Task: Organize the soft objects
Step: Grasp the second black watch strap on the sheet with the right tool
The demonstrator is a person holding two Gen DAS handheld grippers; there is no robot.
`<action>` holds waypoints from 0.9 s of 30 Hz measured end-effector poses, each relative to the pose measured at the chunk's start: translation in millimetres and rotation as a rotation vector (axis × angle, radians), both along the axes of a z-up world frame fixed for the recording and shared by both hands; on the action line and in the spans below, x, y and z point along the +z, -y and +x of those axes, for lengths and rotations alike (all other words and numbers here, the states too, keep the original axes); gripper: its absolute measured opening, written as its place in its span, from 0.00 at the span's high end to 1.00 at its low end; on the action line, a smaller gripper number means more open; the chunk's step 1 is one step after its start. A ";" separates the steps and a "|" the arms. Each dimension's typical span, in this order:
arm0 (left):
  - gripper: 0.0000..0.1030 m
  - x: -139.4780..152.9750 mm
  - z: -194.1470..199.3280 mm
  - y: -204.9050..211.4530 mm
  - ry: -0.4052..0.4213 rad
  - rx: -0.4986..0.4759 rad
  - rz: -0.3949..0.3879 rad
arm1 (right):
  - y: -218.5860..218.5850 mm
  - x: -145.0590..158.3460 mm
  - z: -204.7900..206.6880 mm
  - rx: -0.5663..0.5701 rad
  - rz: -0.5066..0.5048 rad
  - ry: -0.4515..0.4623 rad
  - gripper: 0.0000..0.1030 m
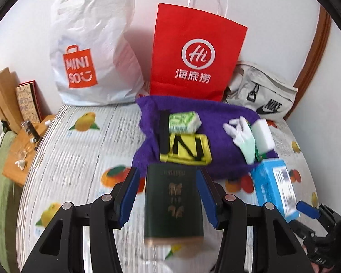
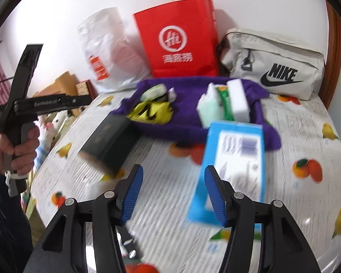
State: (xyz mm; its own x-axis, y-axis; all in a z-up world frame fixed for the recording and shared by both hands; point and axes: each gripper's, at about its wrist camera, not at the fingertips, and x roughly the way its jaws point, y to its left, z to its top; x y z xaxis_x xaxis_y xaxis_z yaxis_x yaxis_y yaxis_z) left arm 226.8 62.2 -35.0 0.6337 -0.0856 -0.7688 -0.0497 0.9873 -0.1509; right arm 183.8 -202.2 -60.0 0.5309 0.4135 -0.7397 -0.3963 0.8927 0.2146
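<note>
- Left gripper (image 1: 168, 195): blue fingers (image 1: 129, 195) spread wide on either side of a dark green book (image 1: 174, 204); contact with the book not determinable because of blur.
- Right gripper (image 2: 174, 193): fingers (image 2: 133, 193) spread wide, nothing between them; right finger in front of the near part of a blue box (image 2: 236, 159), contact not determinable.
- Purple towel (image 1: 193, 141): spread on the fruit-print table (image 1: 79, 159), near the far wall, carrying the soft items.
- On the towel, left portion: green-and-white tissue pack (image 1: 184, 121), with a yellow-and-black fabric item (image 1: 185, 149) just in front of it.
- On the towel, right portion: white glove (image 1: 241, 134) touching a white sponge block (image 1: 262, 134).
- Blue box (image 1: 272, 188): at the near right corner of the towel, overlapping its edge.
- Dark green book in right wrist view (image 2: 109, 141): tilted, at the near left edge of the towel.
- Behind the towel, against the wall, left to right: white MINISO plastic bag (image 1: 95, 45), upright red paper bag (image 1: 197, 54), beige Nike pouch (image 2: 272, 61).
- Person's left hand (image 2: 13, 150): wrapped around the left gripper's handle, at the left edge of the right wrist view.
</note>
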 end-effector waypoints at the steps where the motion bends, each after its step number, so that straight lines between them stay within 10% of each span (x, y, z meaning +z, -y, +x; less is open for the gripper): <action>1: 0.52 -0.7 -6.3 -0.1 -0.001 0.001 -0.002 | -3.7 -1.9 -9.6 0.014 0.000 0.003 0.46; 25: 0.51 -55.1 -96.5 -47.9 -0.065 0.074 -0.092 | -95.6 -91.3 -82.5 0.264 -0.287 0.008 0.58; 27: 0.51 -55.4 -96.8 -48.1 -0.060 0.070 -0.101 | -100.0 -91.4 -83.0 0.271 -0.307 0.014 0.70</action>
